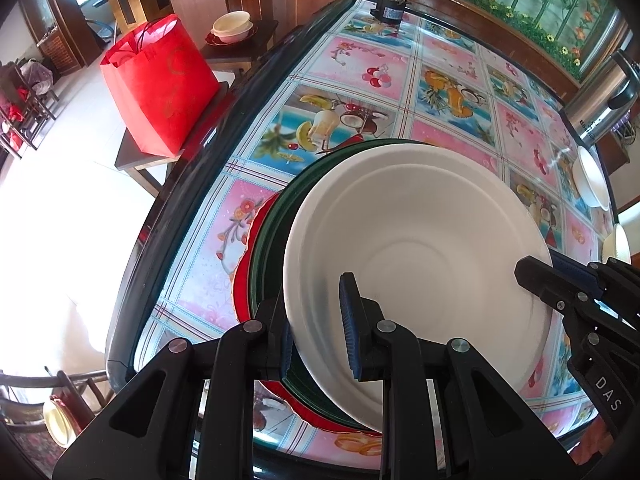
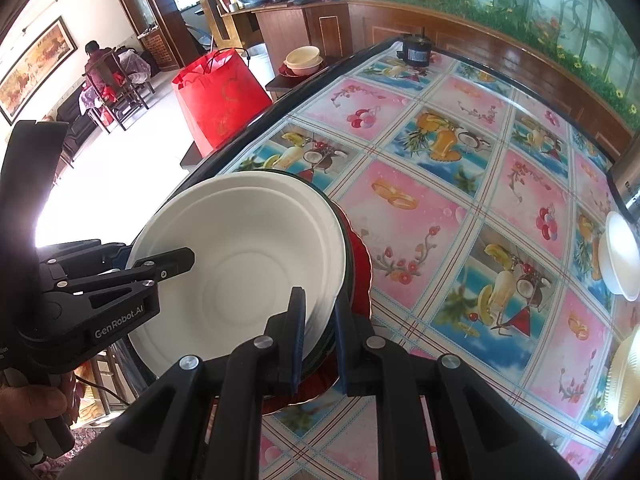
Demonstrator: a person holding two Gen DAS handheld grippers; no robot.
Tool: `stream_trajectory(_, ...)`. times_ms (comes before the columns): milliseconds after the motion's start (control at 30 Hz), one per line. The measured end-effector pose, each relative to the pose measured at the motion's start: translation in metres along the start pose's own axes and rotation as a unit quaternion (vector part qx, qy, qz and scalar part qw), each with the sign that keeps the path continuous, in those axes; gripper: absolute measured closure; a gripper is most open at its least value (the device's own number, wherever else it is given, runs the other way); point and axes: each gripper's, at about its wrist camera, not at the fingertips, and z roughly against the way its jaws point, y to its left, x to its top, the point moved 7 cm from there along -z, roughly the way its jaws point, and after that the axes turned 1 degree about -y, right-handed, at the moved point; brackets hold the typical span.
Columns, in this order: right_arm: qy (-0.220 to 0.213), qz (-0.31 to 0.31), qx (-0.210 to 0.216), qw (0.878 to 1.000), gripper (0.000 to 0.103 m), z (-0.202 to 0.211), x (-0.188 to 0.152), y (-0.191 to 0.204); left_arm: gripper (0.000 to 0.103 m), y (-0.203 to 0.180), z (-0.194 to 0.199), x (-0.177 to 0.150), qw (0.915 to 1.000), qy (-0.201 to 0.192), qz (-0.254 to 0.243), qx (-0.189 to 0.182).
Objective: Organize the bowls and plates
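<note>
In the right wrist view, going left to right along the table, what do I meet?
Left gripper → white bowl → right gripper → red plate's exposed edge → bare fruit-print tablecloth → another white bowl at the right edge.

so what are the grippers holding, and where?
Both grip the stack's rim: left gripper and right gripper on opposite edges of the white bowl and green plates.

- A home's dining room: fruit-print cloth under glass on the worktop (image 2: 460,184).
- Wooden cabinets (image 2: 304,28) carry flasks and bottles.
- Framed painting (image 2: 36,68), chairs (image 2: 120,92), red gift bag (image 1: 160,84).
</note>
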Motion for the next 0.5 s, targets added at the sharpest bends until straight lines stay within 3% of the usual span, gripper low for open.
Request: stream_trajectory(500, 0.003, 0.009, -0.002, 1.0, 0.089, -0.0037, -0.0004, 0.0035, 0.082, 0.0053, -0.0073, -0.0021, 0.9999, 0.009, 0.001, 0.006)
